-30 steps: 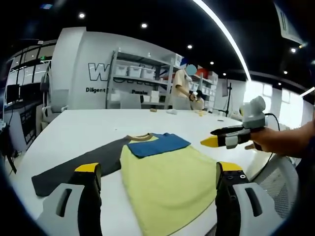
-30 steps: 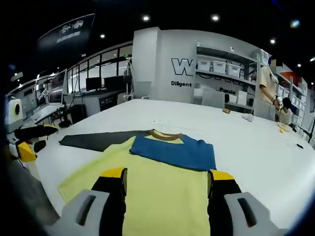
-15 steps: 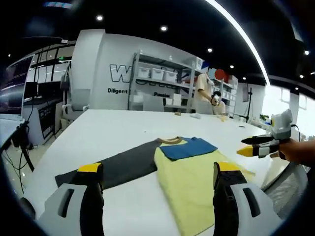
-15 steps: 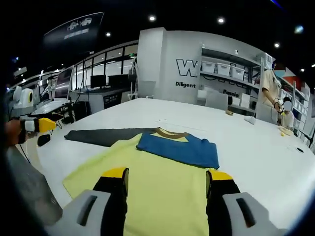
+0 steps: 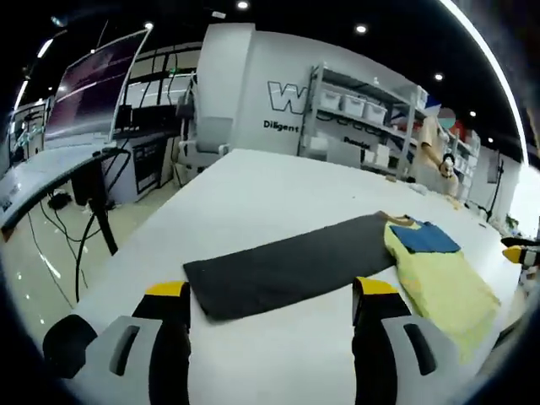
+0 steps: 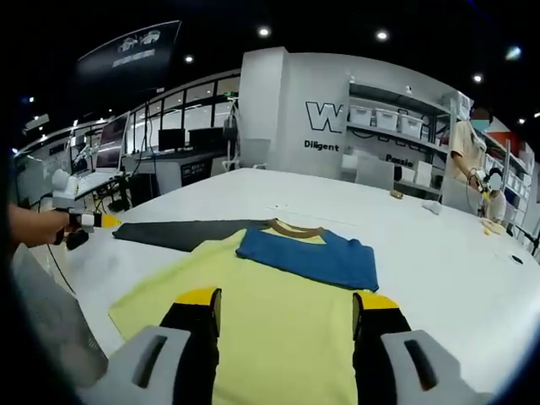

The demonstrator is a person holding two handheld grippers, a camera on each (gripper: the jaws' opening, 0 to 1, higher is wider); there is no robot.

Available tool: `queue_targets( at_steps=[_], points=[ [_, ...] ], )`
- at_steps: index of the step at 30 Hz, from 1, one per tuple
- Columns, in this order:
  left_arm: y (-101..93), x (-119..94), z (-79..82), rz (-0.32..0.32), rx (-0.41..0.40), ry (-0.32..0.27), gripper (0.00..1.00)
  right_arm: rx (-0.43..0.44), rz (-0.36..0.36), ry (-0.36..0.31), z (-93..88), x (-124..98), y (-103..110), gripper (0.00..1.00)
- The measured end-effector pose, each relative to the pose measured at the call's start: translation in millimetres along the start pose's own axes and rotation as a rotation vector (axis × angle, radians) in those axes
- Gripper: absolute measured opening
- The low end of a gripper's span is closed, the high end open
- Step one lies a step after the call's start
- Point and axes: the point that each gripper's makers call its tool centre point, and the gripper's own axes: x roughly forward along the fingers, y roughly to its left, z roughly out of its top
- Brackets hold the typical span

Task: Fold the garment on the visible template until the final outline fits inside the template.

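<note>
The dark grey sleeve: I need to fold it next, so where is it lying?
In the left gripper view the dark grey sleeve lies flat on the white table, stretched out from the yellow body, just beyond the open left hand-held gripper.

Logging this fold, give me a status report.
Both claws open, empty. Garment flat on table, blue sleeve folded in, dark sleeve still out. Nothing in the way.

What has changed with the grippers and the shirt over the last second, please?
The left gripper has swung out toward the end of the dark grey sleeve, open and empty. The right gripper stays open over the yellow shirt, whose blue sleeve lies folded as before on the white table.
</note>
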Motion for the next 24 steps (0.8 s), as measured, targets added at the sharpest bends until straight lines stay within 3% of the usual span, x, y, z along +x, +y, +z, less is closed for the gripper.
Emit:
queue_targets(
  at_steps=[2, 6, 9, 10, 11, 13, 14, 16, 21, 24],
  points=[
    [8.4, 5, -2.6, 0.025, -0.062, 0.006, 0.67, -0.004, 0.001, 0.002, -0.3, 1, 0, 0.63],
    [16.0, 11, 0.1, 0.049, -0.087, 0.002, 0.59, -0.012, 0.001, 0.003, -0.7, 1, 0, 0.63],
    [23.7, 10, -9.1, 0.113, -0.113, 0.07, 0.44, -0.019, -0.001, 0.001, -0.2, 1, -1, 0.62],
    [25.7, 10, -10.3, 0.126, -0.126, 0.082, 0.42, -0.021, -0.002, 0.0, 0.1, 2, -1, 0.62],
    [25.4, 11, -5.1, 0.12, -0.138, 0.049, 0.4, -0.023, -0.002, -0.001, 0.5, 2, -1, 0.62],
    [34.4, 10, -15.2, 0.177, -0.16, 0.117, 0.32, -0.027, -0.003, -0.003, 0.9, 2, -2, 0.61],
    [32.7, 12, -13.0, 0.163, -0.168, 0.1, 0.29, -0.028, -0.002, -0.003, 1.1, 3, -2, 0.61],
    [38.0, 9, -17.8, 0.203, -0.196, 0.128, 0.24, -0.03, -0.002, -0.005, 1.6, 3, -2, 0.61],
    [40.1, 12, -24.5, 0.232, -0.214, 0.167, 0.21, -0.032, -0.002, -0.012, 2.7, 3, -2, 0.6],
    [41.9, 12, -24.4, 0.245, -0.227, 0.155, 0.22, -0.033, -0.001, -0.015, 3.3, 3, -2, 0.59]
  ],
)
